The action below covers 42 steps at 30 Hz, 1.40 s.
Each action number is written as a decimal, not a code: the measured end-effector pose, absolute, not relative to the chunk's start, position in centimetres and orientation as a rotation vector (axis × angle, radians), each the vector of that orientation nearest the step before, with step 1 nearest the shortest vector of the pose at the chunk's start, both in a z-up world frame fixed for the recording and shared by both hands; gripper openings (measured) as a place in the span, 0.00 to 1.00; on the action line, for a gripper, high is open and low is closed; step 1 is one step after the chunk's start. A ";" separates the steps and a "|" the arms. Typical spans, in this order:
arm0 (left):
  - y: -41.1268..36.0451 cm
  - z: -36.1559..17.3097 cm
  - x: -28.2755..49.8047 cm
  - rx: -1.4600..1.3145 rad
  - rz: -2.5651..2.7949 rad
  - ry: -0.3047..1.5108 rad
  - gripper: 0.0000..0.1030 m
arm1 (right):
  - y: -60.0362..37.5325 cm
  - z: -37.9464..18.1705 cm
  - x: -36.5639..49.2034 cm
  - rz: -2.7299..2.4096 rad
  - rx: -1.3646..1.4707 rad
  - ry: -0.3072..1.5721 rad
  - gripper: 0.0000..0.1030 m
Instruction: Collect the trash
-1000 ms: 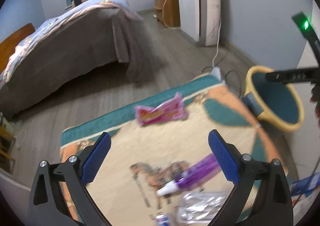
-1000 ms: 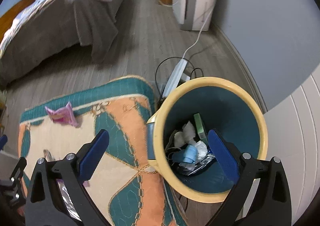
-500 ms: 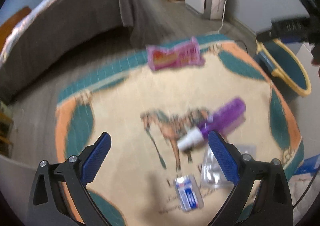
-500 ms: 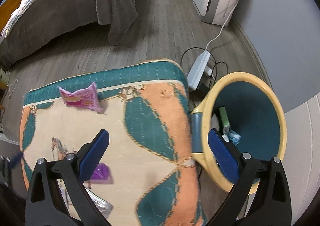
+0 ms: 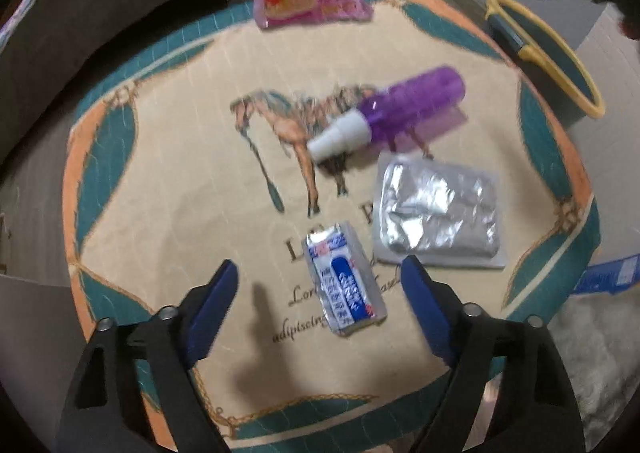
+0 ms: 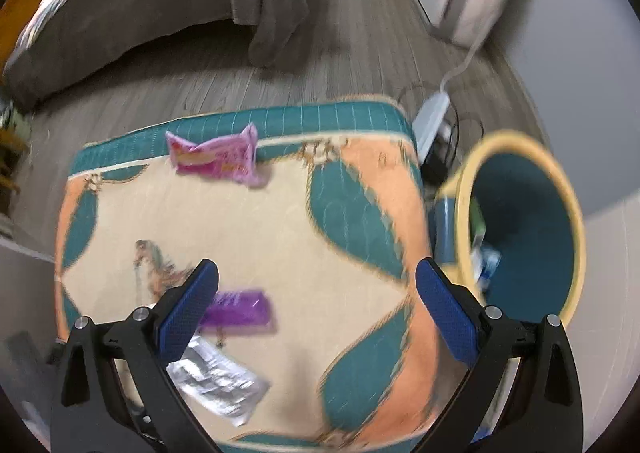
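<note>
Left gripper point(image 5: 316, 285), jaws closing with nothing gripped, points down astride the small blue-and-white foil sachet point(image 5: 343, 280), apparently to grab it.

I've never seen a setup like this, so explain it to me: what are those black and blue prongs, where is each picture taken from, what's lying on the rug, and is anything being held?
A person holds a two-finger tool in each hand, each with a camera looking along its jaws. One view shows the left gripper, the other the right gripper.

On the patterned rug lie a pink wrapper, a purple bottle, a silver pouch and a small blue-and-white packet. A yellow-rimmed bin stands beside it.

Nothing is held. The left jaws are closing, the packet lying between them untouched; the right are open.
</note>
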<state>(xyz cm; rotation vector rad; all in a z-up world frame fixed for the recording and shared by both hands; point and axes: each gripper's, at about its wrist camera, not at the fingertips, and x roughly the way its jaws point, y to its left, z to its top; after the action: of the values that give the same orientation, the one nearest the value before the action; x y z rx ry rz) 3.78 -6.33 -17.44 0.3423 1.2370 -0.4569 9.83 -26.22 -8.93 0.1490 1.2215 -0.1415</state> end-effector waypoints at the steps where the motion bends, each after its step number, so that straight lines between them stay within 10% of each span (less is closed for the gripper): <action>1: -6.3 -17.7 3.7 0.351 -0.452 1.244 0.69 | -26.0 -8.7 9.2 -0.144 0.198 1.220 0.94; 5: -6.6 -17.9 3.4 0.369 -0.521 1.274 0.31 | -24.0 -7.8 7.2 -0.115 0.224 1.164 0.94; 42: -0.3 -16.4 7.3 0.215 -0.331 1.303 0.31 | -13.3 -20.8 5.3 0.159 -0.106 1.427 0.93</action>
<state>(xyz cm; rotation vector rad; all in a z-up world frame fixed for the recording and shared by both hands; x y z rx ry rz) 7.28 -0.25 -16.41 0.2149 1.3034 -0.3311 5.35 -13.31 -20.79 -0.1064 1.4267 0.1592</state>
